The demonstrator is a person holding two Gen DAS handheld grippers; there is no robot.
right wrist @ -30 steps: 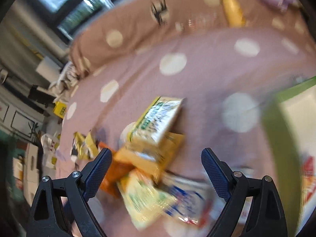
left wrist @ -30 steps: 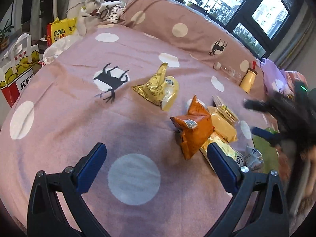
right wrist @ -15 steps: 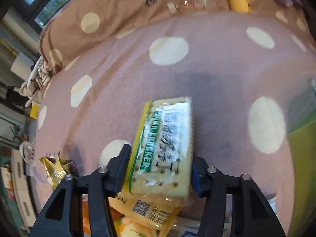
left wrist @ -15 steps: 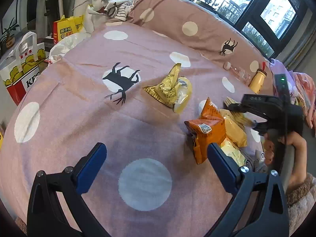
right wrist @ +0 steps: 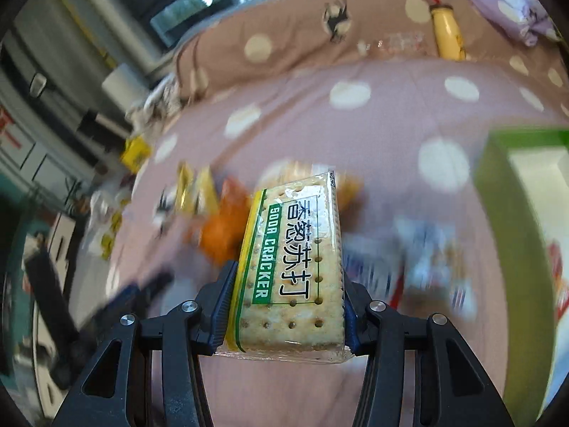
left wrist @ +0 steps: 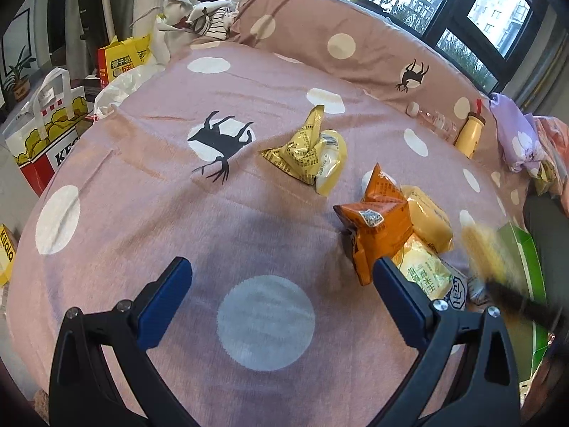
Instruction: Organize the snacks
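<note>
My right gripper (right wrist: pixel 286 291) is shut on a soda cracker packet (right wrist: pixel 295 267) and holds it above the pink dotted bedspread (right wrist: pixel 373 121). It shows as a blur with the packet at the right edge of the left wrist view (left wrist: pixel 498 270). My left gripper (left wrist: pixel 281 295) is open and empty, low over the bedspread (left wrist: pixel 142 192). To its right lies a pile of snacks: an orange bag (left wrist: pixel 377 227), yellow packets (left wrist: pixel 426 213), and farther back a yellow-gold bag (left wrist: pixel 309 149). A green box (right wrist: pixel 526 235) stands at the right.
A yellow bottle (left wrist: pixel 469 131) and a clear bottle (left wrist: pixel 434 121) lie by the long pillow (left wrist: pixel 341 46). Purple cloth (left wrist: pixel 515 138) lies at the far right. Shopping bags (left wrist: pixel 46 135) stand on the floor left of the bed.
My right gripper closed on the cracker packet, lifted it off the pile and swung it towards the green box. My left gripper stayed open and drifted slightly.
</note>
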